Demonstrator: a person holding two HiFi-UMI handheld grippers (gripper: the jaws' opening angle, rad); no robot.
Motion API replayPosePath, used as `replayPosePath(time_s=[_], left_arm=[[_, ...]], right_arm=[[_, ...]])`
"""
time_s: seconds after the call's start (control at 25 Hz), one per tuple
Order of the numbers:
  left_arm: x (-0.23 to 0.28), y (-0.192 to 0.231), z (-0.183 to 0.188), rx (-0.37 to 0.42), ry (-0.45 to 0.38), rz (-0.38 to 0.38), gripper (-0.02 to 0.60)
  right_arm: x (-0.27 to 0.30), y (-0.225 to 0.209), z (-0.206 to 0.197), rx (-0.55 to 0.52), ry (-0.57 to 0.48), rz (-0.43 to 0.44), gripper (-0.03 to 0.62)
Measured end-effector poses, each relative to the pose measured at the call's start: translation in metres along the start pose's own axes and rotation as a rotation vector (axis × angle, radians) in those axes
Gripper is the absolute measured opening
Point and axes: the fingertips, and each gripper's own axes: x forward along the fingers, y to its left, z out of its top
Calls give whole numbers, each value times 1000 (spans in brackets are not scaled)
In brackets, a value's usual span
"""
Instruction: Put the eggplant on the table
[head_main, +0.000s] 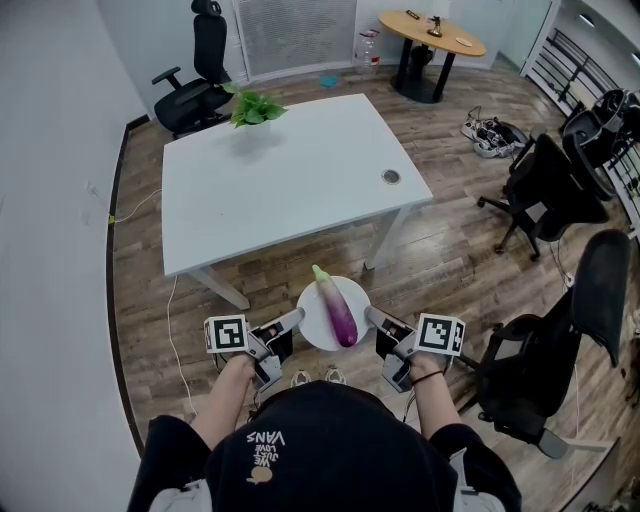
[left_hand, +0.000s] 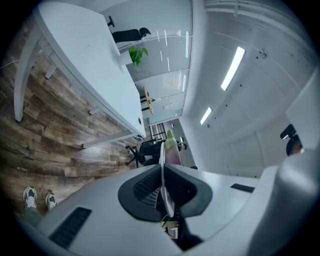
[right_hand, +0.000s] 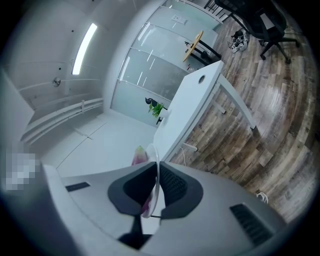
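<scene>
I see the white table (head_main: 280, 180) bare across the upper middle of the frame, save a potted plant (head_main: 255, 108) at its far edge and a grommet (head_main: 391, 177) near its right corner. Black chairs (head_main: 548, 180) crowd the right side; wood floor (head_main: 450, 250) lies open between.

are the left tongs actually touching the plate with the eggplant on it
Touching. The left gripper view shows the left tongs shut on the plate, with its thin white rim pinched between the two dark pads.
</scene>
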Motion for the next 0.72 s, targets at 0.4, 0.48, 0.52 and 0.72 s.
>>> replayPosePath(time_s=[0.4, 0.48, 0.52, 0.72], left_arm=[[22, 12, 11, 54, -30, 42, 25], [29, 12, 12, 41, -44, 29, 25], [31, 13, 13, 41, -50, 29, 25], [41, 10, 28, -11, -84, 5, 25]], right_arm=[[2, -10, 26, 12, 29, 38, 32], [2, -15, 33, 7, 38, 40, 32], [3, -16, 36, 3, 43, 39, 32], [15, -20, 53, -24, 62, 24, 32]])
